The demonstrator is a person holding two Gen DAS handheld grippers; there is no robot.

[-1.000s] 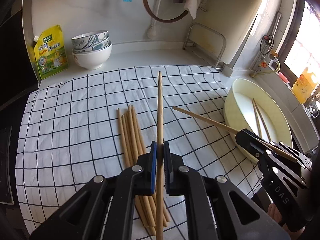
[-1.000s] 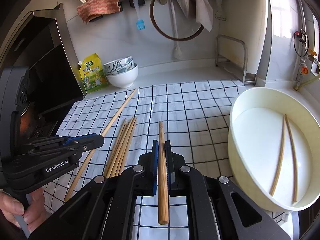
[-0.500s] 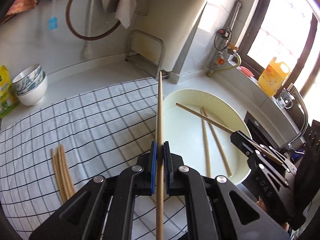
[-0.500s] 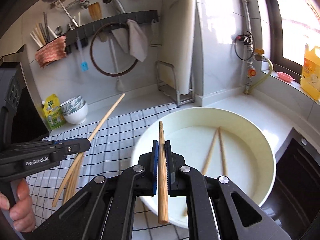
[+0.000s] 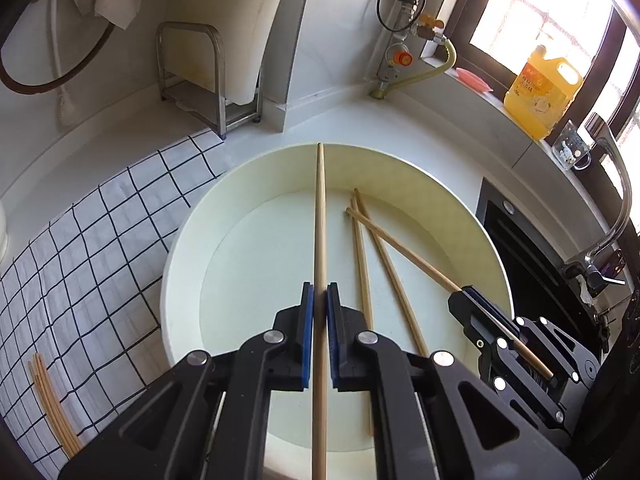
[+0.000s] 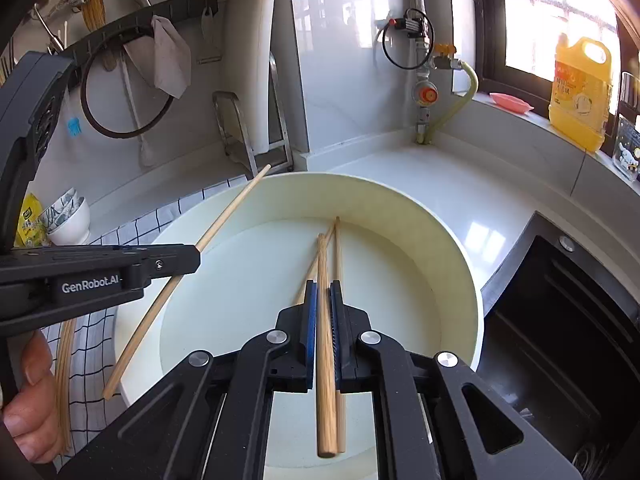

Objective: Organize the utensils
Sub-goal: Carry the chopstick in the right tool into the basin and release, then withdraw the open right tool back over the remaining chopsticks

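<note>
1. A long chopstick [image 5: 320, 240] is being held between the blue fingers [image 5: 306, 336] of the left gripper [image 5: 317, 300], which are closed tightly on it; its tip is being pointed over the far rim of the cream basin [image 5: 176, 280].
2. A second chopstick [image 6: 325, 344] is being clamped by the right gripper [image 6: 324, 296], fingers shut on it, above the inside of the basin.
3. Two chopsticks [image 5: 362, 264] are lying on the basin floor, close together and crossing near their far ends.
4. The basin is standing on the white counter [image 5: 420, 128], partly on the checked cloth [image 5: 80, 248], just beside the black sink [image 6: 568, 320].
5. A bundle of chopsticks [image 5: 52, 404] is being left on the cloth, well apart from the basin.
6. In the right wrist view a hand [image 6: 28, 396] is being seen around the left gripper's handle
</note>
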